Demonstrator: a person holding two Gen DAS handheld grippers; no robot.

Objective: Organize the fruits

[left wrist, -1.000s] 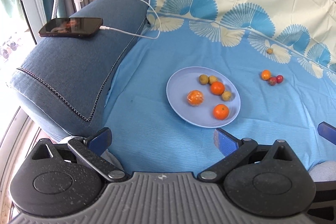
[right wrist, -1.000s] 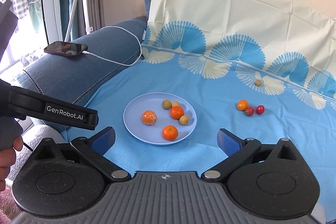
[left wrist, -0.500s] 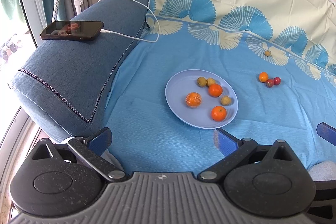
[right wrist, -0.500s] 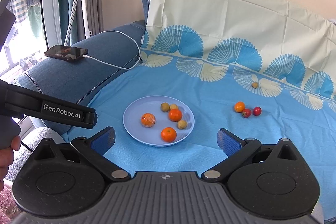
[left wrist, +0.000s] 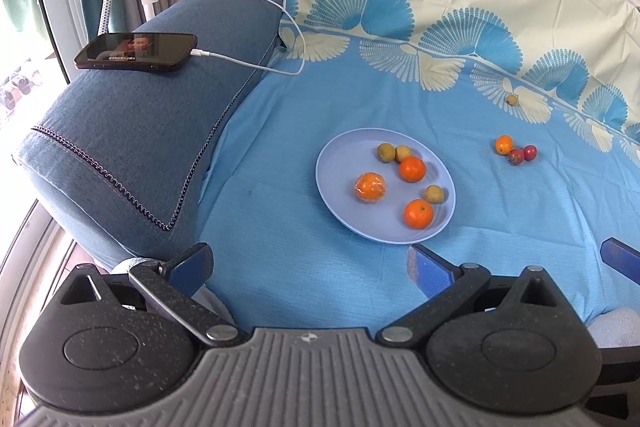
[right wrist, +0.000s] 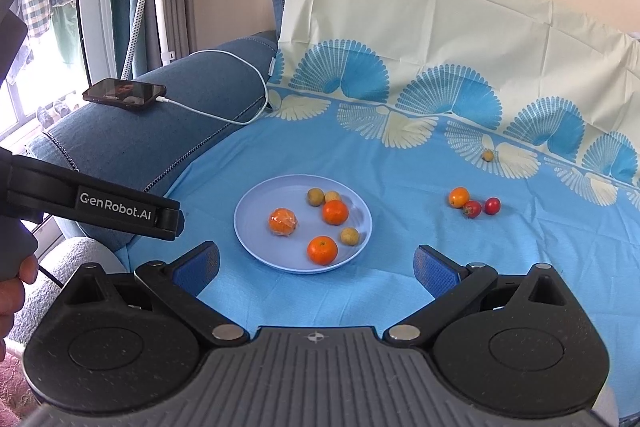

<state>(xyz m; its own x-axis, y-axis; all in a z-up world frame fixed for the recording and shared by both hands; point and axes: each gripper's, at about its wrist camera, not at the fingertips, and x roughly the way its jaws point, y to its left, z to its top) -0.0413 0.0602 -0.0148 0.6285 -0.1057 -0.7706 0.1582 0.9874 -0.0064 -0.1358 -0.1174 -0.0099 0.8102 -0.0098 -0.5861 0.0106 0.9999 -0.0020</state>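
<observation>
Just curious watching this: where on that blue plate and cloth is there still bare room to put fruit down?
The round pale-blue plate is bare along its left side, beside the plastic-wrapped orange; its right half is crowded. The blue cloth lies bare between the plate and the small orange-and-red fruit cluster.

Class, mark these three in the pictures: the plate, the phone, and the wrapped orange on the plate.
plate (right wrist: 256, 223), right wrist view, bare left part of its surface.
phone (left wrist: 136, 51), left wrist view, middle of its screen.
wrapped orange (right wrist: 283, 221), right wrist view, its middle.
</observation>
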